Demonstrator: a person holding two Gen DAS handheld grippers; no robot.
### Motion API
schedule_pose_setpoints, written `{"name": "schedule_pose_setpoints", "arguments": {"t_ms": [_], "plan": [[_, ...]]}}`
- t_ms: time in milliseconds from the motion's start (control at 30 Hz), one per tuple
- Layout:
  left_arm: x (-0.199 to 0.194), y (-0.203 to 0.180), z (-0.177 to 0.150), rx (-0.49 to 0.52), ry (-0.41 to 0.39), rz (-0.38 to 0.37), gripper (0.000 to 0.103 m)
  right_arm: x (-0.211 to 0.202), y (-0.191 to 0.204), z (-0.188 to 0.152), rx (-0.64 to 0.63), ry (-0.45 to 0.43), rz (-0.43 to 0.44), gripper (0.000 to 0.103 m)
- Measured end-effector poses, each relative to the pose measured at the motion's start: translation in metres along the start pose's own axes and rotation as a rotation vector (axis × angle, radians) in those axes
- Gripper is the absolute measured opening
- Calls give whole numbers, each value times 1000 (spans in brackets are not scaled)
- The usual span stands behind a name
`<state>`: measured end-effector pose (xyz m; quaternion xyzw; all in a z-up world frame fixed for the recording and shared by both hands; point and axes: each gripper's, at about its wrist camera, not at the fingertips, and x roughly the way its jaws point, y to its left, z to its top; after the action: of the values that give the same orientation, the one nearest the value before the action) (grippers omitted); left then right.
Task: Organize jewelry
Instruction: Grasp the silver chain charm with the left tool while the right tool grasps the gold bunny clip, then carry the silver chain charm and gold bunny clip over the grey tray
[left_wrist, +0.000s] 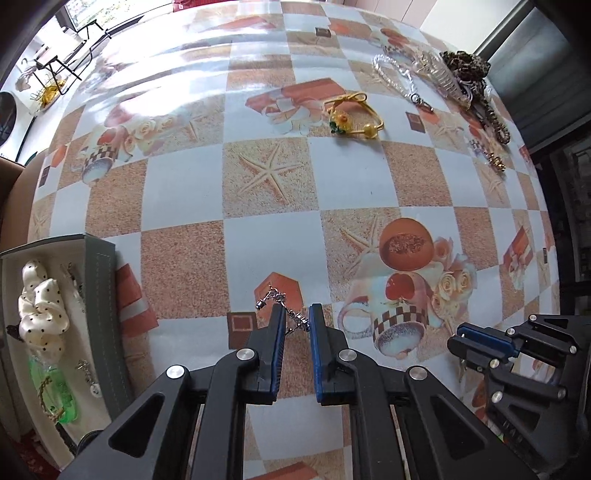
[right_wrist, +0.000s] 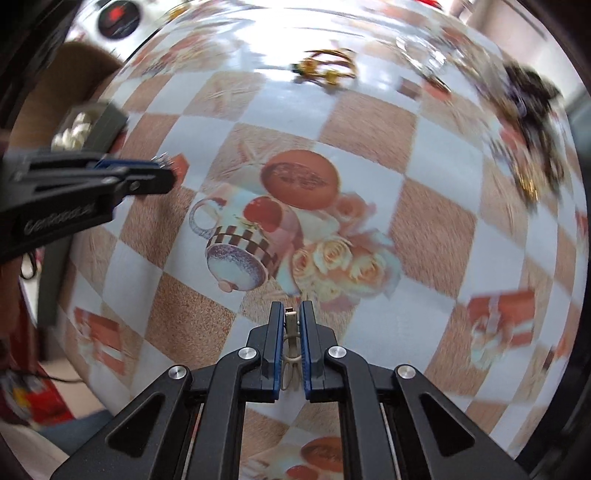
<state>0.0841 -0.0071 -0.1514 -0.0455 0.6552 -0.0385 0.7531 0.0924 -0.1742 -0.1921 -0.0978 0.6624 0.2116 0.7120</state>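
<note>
Task partly done: box (left_wrist: 99, 295) at 9 o'clock already holds scrunchie (left_wrist: 40, 306) and small pieces. Left gripper (left_wrist: 297, 317) nipped on silver chain (left_wrist: 284, 306); right gripper (right_wrist: 291, 328) clamped on small clasp piece (right_wrist: 291, 325) (both lifted, judged). Remaining: yellow bracelet (left_wrist: 354, 114), tangled pile (left_wrist: 454, 77) at 1 o'clock

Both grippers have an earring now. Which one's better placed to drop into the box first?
Probably left. The left gripper, shut on the silver earring, sits nearer the green jewelry box. The right gripper, holding a pale earring, is farther away.
</note>
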Motion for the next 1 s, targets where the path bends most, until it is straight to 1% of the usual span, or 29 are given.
{"name": "schedule_pose_setpoints", "arguments": {"t_ms": [133, 267, 367, 533, 700, 1000], "plan": [[-14, 3, -6, 0, -12, -10, 16, -10, -16, -4, 120, 7, 48, 9], [-24, 6, -12, 5, -20, -16, 16, -15, -25, -8, 190, 6, 66, 9], [-32, 4, -18, 11, -30, -24, 16, -20, -24, -12, 225, 8, 72, 9], [-46, 7, -26, 20, -49, -28, 16, -30, -12, -20, 249, 1, 80, 9], [-53, 11, -32, 12, -57, -32, 16, -34, 0, -20, 261, -2, 83, 9], [-71, 30, -48, -15, -84, -44, 16, -42, 25, -9, 238, -15, 85, 9]]}}
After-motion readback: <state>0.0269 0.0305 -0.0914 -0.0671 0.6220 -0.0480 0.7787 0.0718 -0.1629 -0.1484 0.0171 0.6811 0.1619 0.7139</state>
